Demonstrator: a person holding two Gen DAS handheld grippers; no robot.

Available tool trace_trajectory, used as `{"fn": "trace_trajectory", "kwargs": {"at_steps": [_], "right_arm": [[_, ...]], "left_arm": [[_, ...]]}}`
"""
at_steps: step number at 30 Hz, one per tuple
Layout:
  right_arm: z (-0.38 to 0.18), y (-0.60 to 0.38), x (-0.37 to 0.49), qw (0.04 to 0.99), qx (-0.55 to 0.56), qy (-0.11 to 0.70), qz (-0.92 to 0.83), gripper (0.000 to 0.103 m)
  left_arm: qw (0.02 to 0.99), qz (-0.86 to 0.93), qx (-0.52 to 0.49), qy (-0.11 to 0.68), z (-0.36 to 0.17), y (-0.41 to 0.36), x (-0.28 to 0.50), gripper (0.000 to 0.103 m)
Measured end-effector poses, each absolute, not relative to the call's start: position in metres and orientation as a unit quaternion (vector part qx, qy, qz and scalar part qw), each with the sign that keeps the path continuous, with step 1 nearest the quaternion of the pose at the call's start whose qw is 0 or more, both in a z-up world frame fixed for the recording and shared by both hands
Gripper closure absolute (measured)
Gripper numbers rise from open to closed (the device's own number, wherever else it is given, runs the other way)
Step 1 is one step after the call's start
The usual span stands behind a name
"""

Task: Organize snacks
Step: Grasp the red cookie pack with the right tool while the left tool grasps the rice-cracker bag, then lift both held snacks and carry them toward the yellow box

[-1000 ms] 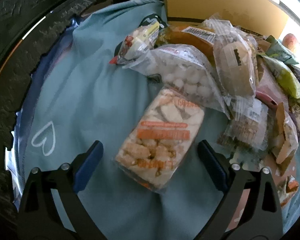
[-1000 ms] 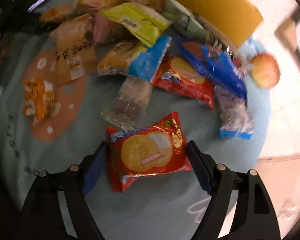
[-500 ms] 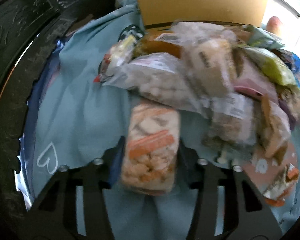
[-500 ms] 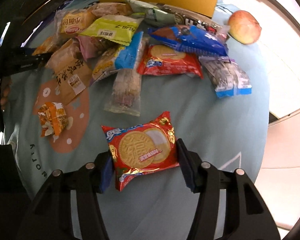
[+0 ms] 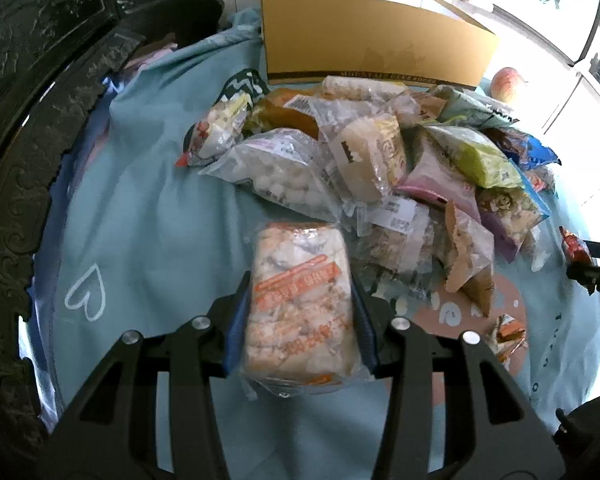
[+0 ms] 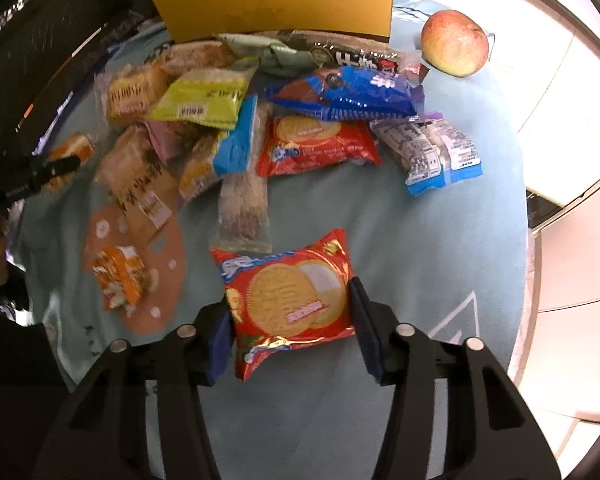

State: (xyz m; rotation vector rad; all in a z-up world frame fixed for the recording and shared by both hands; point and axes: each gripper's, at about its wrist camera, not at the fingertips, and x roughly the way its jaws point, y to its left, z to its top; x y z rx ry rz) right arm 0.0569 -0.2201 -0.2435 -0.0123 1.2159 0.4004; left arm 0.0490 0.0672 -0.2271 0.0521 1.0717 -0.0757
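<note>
Left gripper (image 5: pixel 298 316) grips clear cracker pack (image 5: pixel 300 300), seemingly lifted

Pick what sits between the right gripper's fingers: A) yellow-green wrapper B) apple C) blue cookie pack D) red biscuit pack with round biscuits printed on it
D: in the right wrist view the red biscuit pack sits between the right gripper fingers, which are closing and pressing on its edges; the blue cookie pack, apple and yellow-green wrapper lie farther off on the cloth.
</note>
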Motion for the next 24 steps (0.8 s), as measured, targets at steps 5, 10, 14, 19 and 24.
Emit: {"fn": "trace_trajectory", "kwargs": {"at_steps": [5,10,14,19,24], "right_arm": [[-0.238,-0.23,0.055,0.803,0.009,0.568,0.181,0.053],[-0.241,-0.228,0.052,0.792,0.038,0.575,0.202,0.053],[-0.26,-0.216,0.049,0.764,0.041,0.602,0.227,0.036],[-0.256,-0.211,0.049,0.768,0.002,0.595,0.236,0.032],[-0.262,-0.197,0.05,0.759,-0.058,0.6,0.246,0.031]], "left_arm": [[0.861,-0.044,0.031,0.506,-0.224,0.064,0.047,0.057],[0.859,-0.049,0.037,0.508,-0.227,0.063,0.046,0.057],[0.848,-0.046,0.028,0.527,-0.239,0.065,0.047,0.057],[0.851,-0.05,0.031,0.523,-0.237,0.064,0.047,0.057],[0.849,-0.046,0.028,0.526,-0.239,0.066,0.048,0.057]]}}
